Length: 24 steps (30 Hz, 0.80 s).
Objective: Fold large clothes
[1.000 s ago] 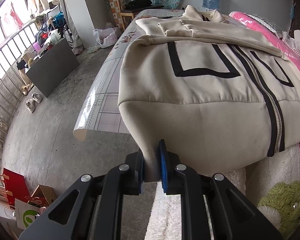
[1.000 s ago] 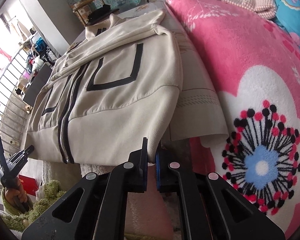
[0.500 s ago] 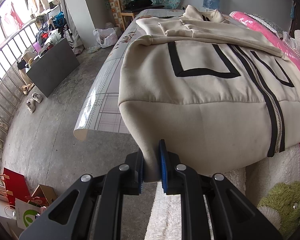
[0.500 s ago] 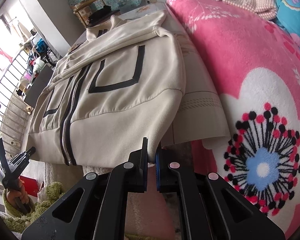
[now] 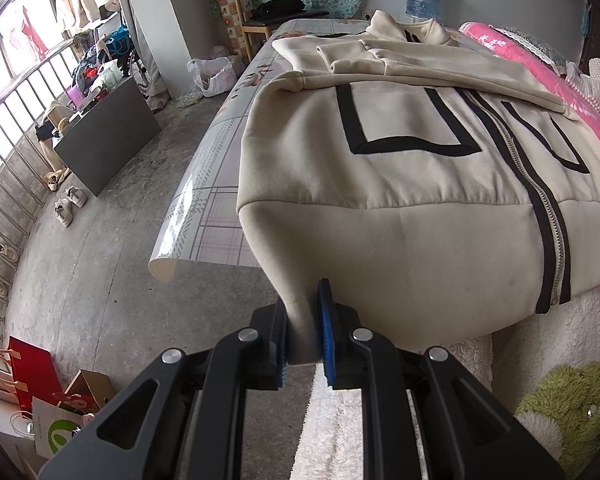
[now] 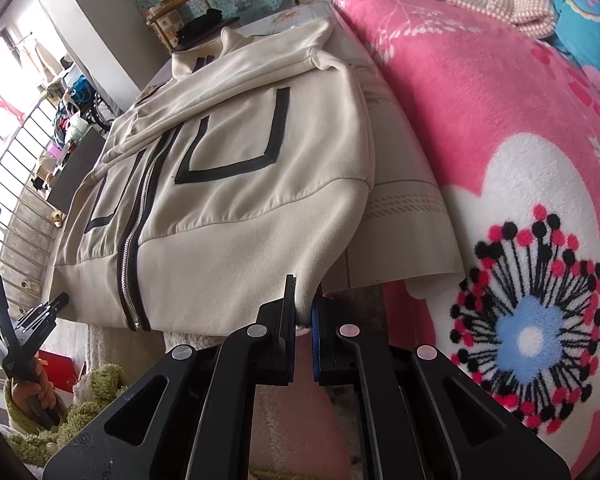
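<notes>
On the table (image 5: 204, 200) the jacket (image 5: 400, 184) is lying flat; I am clamping its near hem corners with the left gripper (image 5: 303, 334) and right gripper (image 6: 302, 316), preparing to fold the hem toward the far collar.

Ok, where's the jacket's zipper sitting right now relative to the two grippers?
The zipper runs up the cream jacket between the two grips: right of the left gripper in the left wrist view, left of the right gripper in the right wrist view.
</notes>
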Available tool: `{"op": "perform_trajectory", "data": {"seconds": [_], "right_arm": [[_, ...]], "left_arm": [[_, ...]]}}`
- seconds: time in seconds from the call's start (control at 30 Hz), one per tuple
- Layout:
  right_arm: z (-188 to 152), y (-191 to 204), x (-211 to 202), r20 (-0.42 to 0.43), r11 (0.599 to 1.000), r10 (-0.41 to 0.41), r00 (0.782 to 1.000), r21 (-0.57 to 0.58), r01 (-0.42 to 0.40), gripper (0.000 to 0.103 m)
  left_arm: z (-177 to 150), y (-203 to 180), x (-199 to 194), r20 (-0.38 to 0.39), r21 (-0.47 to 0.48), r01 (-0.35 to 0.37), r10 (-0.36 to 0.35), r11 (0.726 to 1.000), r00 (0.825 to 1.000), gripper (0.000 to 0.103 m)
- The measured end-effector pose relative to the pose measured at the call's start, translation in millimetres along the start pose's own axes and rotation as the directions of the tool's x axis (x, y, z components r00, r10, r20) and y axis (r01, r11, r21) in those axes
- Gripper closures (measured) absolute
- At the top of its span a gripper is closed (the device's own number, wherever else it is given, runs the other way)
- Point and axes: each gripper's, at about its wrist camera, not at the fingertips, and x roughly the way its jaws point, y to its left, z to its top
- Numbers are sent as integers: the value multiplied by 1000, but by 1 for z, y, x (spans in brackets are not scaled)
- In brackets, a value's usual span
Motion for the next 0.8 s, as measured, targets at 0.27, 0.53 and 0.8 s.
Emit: {"op": "perform_trajectory", "data": {"seconds": [0.27,0.53,0.8], "right_arm": [[0,1,-1,8,1000,3,1000,-4,-3,99],[6,5,-12,51,1000,25,998,-9,-25,99],[23,6,-25,105,998,59,993,16,-61,99]], "left_arm": [[0,-1,-3,9,10,-8,7,1000,1000,90],[3,-4,-16,52,29,-17,15,999,999,93],[21,2,-31,107,-5,27,-26,1000,994,96]]}}
